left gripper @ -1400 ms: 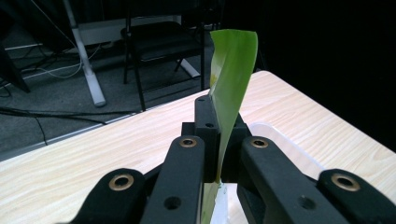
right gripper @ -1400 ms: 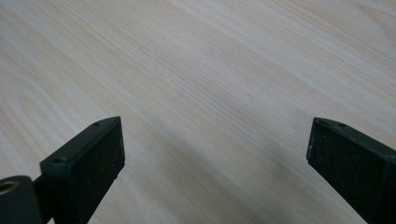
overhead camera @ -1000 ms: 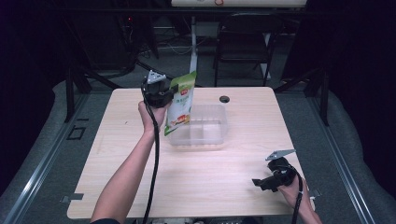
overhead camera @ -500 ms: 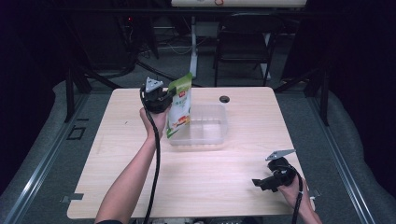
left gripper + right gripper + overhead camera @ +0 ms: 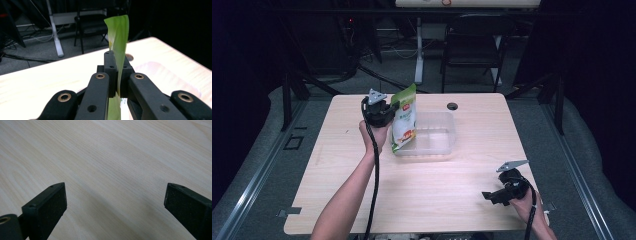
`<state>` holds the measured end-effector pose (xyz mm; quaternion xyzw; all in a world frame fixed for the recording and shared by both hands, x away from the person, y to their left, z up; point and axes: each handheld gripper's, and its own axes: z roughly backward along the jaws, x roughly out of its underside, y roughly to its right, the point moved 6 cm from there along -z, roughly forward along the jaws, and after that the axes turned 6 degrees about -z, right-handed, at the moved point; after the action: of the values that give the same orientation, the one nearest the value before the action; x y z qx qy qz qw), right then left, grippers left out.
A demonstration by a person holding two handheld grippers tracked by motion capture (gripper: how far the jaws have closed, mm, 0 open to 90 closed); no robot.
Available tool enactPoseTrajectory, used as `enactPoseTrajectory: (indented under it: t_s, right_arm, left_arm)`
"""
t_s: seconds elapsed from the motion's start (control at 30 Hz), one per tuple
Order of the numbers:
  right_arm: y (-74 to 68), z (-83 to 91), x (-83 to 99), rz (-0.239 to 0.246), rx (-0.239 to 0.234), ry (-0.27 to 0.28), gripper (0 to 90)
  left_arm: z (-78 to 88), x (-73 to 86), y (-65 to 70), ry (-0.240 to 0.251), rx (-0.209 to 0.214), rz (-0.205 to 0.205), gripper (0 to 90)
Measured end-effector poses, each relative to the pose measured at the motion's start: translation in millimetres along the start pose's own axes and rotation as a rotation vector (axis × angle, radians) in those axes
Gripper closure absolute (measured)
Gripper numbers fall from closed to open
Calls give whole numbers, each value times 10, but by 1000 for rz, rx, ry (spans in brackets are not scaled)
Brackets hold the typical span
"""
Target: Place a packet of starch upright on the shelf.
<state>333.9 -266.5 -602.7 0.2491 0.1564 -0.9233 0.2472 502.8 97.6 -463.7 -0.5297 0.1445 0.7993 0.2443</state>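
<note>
Dark surroundings frame a pale wooden counter (image 5: 362,200), with a black chair (image 5: 472,50) and a white stand leg (image 5: 418,55) on the floor beyond its far edge.

Finding one: your left gripper (image 5: 384,111) is at the far-left part of the counter, and its fingers (image 5: 110,72) are closed tight on the upper part of a green and white pouch (image 5: 404,120). In the left gripper view the thin green film (image 5: 119,42) rises edge-on out of the pinch.

Finding two: the pouch hangs roughly upright, its lower end at the left end of a clear plastic tub (image 5: 434,135) that stands just beyond the counter's middle. Whether the bottom of the pouch already rests on the tub floor or hangs just over it cannot be told from the high view.

Finding three: your right gripper (image 5: 492,195) is at the near-right corner, well apart from the tub. Its fingers (image 5: 47,205) stand wide open over bare wood and hold nothing.

Finding four: a small dark round fitting (image 5: 452,106) lies in the counter just beyond the tub, with no part in the work.

Assessment: the pick-up and carry appear complete. Outstanding, in my judgement, are settling the pouch inside the tub, releasing the pinch, and withdrawing your left hand. Your right hand is idle.
</note>
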Motion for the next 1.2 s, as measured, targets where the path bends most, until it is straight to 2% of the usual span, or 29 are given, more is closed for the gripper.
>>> enactPoseTrajectory:
  t_s: [0.1, 0.23, 0.43, 0.53, 0.77, 0.93, 1.03, 1.2]
  right_arm:
    - [0, 0, 1, 0, 3, -1, 39]
    - [3, 1, 1, 4, 2, -2, 39]
    - [3, 1, 4, 4, 0, -9, 39]
    - [-7, -7, -2, -6, -10, 6, 39]
    - [-12, -11, -5, -10, -4, -2, 39]
    - [-8, -7, -4, -9, -7, -3, 39]
    - [-10, -14, -4, -10, -2, -3, 39]
    - [-1, -6, -3, -5, 0, -4, 39]
  left_arm:
    - [18, 28, -8, -30, -3, -15, 892]
    - [56, 70, -41, -65, 16, -9, 891]
    - [109, 147, -68, -100, 19, -31, 889]
    - [137, 201, -103, -102, 14, -27, 889]
    - [187, 302, -154, -97, 1, -15, 888]
    - [210, 366, -179, -121, -22, -17, 889]
    - [227, 390, -188, -136, -22, -19, 890]
    - [232, 444, -191, -138, -32, -6, 889]
